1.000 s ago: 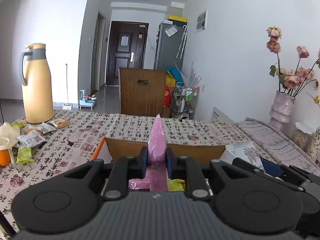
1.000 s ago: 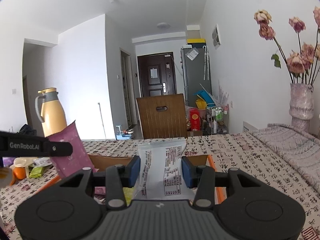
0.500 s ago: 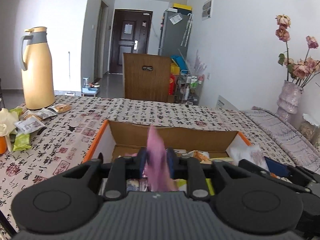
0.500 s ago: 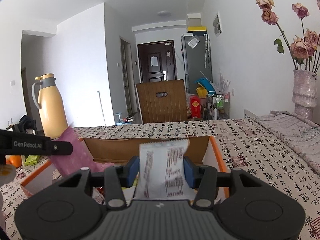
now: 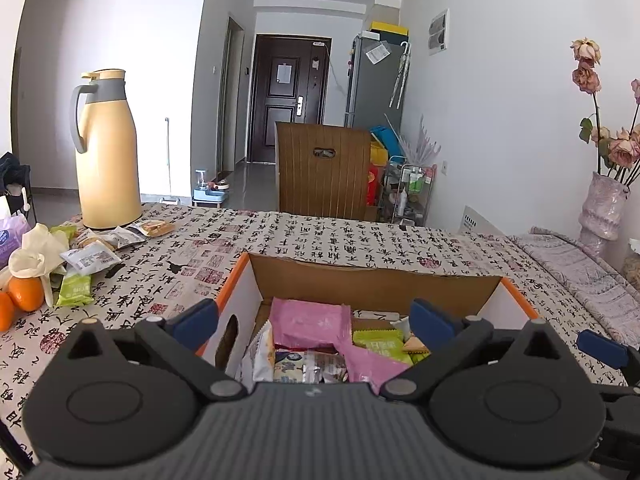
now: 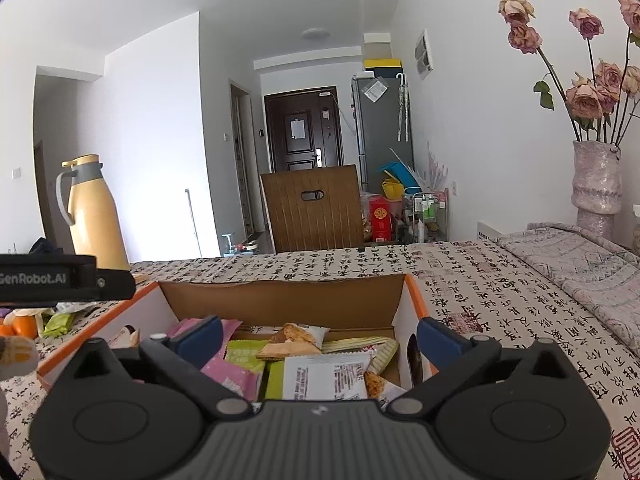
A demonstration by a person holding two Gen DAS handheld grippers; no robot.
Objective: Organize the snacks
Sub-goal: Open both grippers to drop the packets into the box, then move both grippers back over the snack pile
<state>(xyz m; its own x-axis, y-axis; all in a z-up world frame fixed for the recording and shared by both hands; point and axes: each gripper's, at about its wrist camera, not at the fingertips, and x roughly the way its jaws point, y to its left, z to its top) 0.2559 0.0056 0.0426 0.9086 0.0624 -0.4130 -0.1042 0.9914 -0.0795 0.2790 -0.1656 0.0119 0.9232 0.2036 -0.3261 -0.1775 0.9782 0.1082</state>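
Two grippers hang over one box (image 5: 372,280) that sits on the table (image 5: 320,236). Both have their jaws opening wide, and nothing is pinched between them. Under the left gripper (image 5: 316,320) a pink pack (image 5: 310,322) lies flat in the box, near the box's left wall. More packs lie around it, and a green pack (image 5: 378,344) is just to its right. Under the right gripper (image 6: 318,340) a white pack (image 6: 324,376) with small print lies on top of the pile, near the box's right wall. A pack with a cracker picture (image 6: 296,334) lies just behind it, closer to the box's back wall. The box is brown inside and has orange edges. Left of the box, more snacks (image 5: 90,256) lie loose on the table, and a green one (image 5: 74,290) is among them. Two oranges (image 5: 24,294) sit even farther left of the box. A tall yellow jug (image 5: 108,152) stands behind those snacks, far from the box. Right of the box, by the wall, a vase (image 6: 596,184) holds dry pink roses (image 6: 588,98). A brown chair (image 5: 324,172) stands behind the table, past the box's back wall.
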